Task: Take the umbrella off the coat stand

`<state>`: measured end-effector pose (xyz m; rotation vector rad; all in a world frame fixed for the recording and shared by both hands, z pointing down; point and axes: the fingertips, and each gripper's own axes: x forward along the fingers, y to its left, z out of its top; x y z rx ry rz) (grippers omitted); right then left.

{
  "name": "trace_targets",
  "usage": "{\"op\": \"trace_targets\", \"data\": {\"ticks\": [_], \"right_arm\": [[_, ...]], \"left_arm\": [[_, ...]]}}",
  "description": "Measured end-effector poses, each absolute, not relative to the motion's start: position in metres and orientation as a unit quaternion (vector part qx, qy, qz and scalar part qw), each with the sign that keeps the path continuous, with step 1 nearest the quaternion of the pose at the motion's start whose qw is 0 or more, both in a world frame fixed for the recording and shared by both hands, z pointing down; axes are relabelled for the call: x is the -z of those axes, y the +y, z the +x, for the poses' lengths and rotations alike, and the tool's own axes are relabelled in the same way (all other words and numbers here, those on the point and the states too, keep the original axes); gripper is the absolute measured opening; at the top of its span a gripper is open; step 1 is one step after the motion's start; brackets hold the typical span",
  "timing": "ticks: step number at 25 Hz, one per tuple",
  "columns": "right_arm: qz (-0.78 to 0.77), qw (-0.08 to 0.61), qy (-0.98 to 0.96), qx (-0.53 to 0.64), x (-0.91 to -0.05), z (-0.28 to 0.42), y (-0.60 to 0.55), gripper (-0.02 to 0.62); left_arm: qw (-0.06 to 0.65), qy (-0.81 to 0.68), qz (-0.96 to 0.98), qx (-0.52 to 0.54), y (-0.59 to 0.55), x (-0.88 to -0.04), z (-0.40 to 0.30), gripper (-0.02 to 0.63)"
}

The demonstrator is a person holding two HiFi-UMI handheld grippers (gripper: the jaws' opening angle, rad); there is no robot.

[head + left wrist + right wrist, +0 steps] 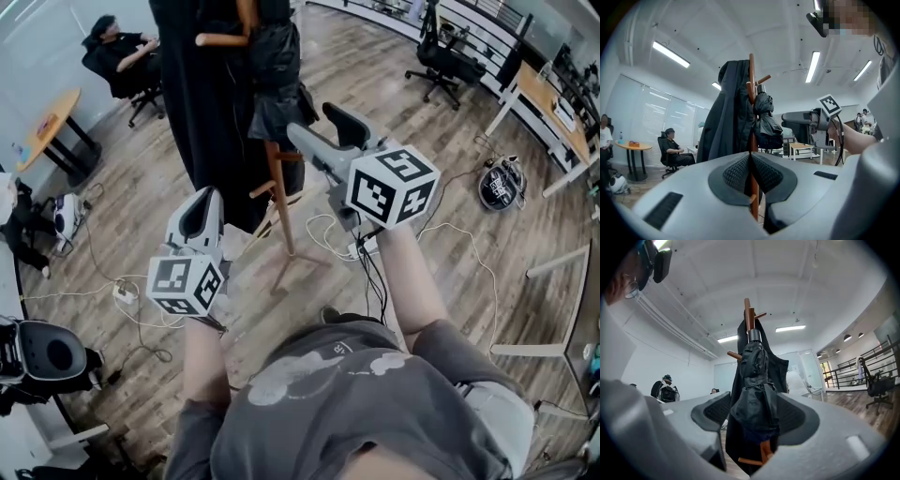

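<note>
Grey and set wide apart, the jaws of the right gripper [757, 417] frame the umbrella [754, 380] without pressing on it; the pads look clear of the cloth on both sides. The umbrella, black and folded, hangs high on the stand [748, 315], close against the pole, with a dark coat [780, 376] draped behind it. How it is hooked on I cannot tell. The likeliest trouble is a grip on slack fabric alone: the folds bulge loosely, so the jaws may close on cloth rather than the shaft, and it could slide out on the lift. A sideways pull before it is raised clear of whatever holds it could snag, dragging the coat along or rocking the stand, which looks slim and light. The left gripper [751, 177], jaws together and holding nothing, hangs short of the pole, so nothing steadies it. Cables [328, 234] lie on the floor by its foot, an easy thing to trip on.
</note>
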<state>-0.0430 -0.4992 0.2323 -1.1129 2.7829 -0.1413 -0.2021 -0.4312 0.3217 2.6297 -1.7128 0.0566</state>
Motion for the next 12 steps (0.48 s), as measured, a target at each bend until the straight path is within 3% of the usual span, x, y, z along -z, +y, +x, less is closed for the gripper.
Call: {"op": "trace_targets", "data": {"ticks": [6, 12], "right_arm": [[-0.364, 0.065, 0.928, 0.034, -0.215, -0.057, -0.527, 0.362], [-0.36, 0.05, 0.931, 0.023, -0.205, -0.068, -0.544, 0.365]], "left_arm": [[-0.001, -0.556, 0.831, -0.019, -0.444, -0.314, -0.204, 0.006], [-0.005, -0.562, 0.827, -0.023, -0.45, -0.312, -0.204, 0.006]]}}
